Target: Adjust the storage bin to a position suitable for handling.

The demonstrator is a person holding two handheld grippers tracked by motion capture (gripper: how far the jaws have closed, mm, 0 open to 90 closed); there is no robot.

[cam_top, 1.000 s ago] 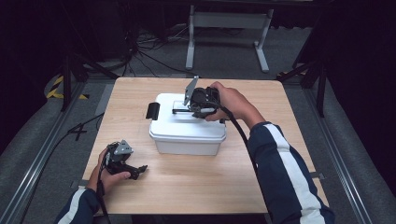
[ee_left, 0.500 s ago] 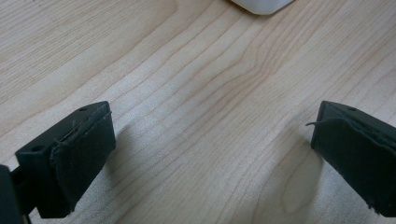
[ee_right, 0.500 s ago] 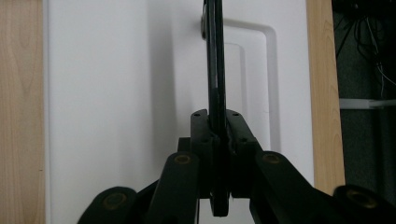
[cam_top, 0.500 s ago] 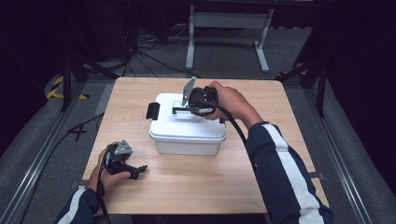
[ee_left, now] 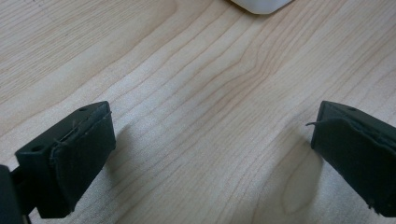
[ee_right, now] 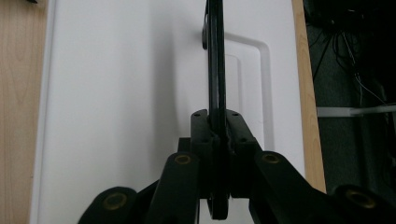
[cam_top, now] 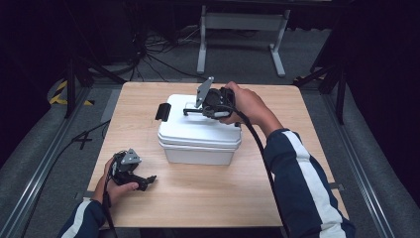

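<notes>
Nearest the person, the left gripper [cam_top: 148,179] rests low on the wooden table [cam_top: 213,198], held in the left hand [cam_top: 116,186], its jaws spread wide with only bare wood grain between them; in the left gripper view a rounded white corner of the box [ee_left: 259,5] lies ahead of the jaws, well apart from them. Farther out and to the right of that gripper stands the white lidded box [cam_top: 198,131], its long axis running across the table from left to right, a black latch [cam_top: 162,111] on its left end. Above the far part of its lid, the right gripper [cam_top: 190,111], gripped by the right hand [cam_top: 245,104], points leftward along the box's length. In the right gripper view its jaws are pressed together on the thin black handle [ee_right: 215,60], which stands on edge and runs straight ahead from the jaws over the white lid [ee_right: 116,93], beside a recessed outline in the plastic. Whether the handle is lifted clear of that recess is hard to judge here. Beyond the table's far edge, cables [cam_top: 153,47] lie on the grey floor near a metal stand [cam_top: 240,22].
</notes>
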